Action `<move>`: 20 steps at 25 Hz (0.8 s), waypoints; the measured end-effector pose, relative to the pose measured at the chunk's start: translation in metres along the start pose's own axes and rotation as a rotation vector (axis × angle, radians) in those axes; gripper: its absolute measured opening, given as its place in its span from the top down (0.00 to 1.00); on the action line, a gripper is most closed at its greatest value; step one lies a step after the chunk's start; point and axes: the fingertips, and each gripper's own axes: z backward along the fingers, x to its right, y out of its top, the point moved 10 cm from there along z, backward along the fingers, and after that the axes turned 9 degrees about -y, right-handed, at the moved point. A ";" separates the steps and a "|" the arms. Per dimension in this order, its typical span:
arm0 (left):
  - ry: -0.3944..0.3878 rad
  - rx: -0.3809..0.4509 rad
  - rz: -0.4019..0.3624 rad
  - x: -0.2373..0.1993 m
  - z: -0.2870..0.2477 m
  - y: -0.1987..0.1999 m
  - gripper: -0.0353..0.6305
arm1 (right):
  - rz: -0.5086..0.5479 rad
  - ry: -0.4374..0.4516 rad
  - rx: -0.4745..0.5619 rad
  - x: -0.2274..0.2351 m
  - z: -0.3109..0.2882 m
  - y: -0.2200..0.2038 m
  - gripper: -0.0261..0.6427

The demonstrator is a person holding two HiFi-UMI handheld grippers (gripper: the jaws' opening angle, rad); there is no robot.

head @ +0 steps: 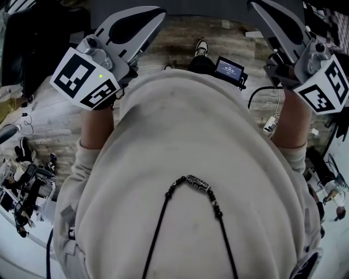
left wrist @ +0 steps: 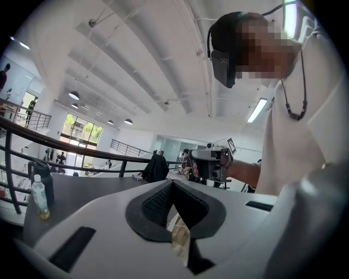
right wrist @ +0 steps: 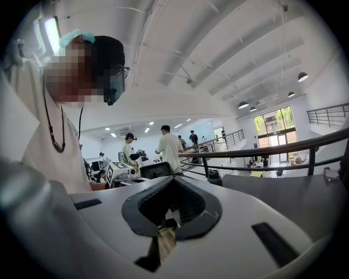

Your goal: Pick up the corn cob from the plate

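- The left gripper [left wrist: 173, 188], a pale grey two-jaw tool with black ribbed pads, has its jaws pressed together with nothing between them.
- The right gripper [right wrist: 173, 182] is the same – pads meeting, nothing held.
- In the head view both grippers [head: 152, 15] [head: 262, 11] are held out level in front of the person's cream sweatshirt [head: 196, 141], well apart. Each carries a white cube with black square markers [head: 84, 79] [head: 327, 82].
- Beyond each pair of jaws lies a dark grey flat tabletop [left wrist: 82, 196]; a clear plastic bottle [left wrist: 38, 196] stands at its left edge.
- The corn cob and its plate show in no view – their place relative to either gripper cannot be told.
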 end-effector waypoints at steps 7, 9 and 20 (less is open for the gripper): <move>0.035 0.006 0.025 -0.024 -0.033 0.007 0.94 | -0.034 0.024 -0.008 0.050 0.002 -0.001 0.94; 0.023 -0.002 0.018 -0.031 -0.052 0.009 0.94 | -0.042 0.024 -0.002 0.073 0.003 -0.001 0.94; 0.100 -0.025 0.012 -0.066 -0.162 0.036 0.94 | -0.091 0.134 -0.013 0.207 -0.004 0.005 0.94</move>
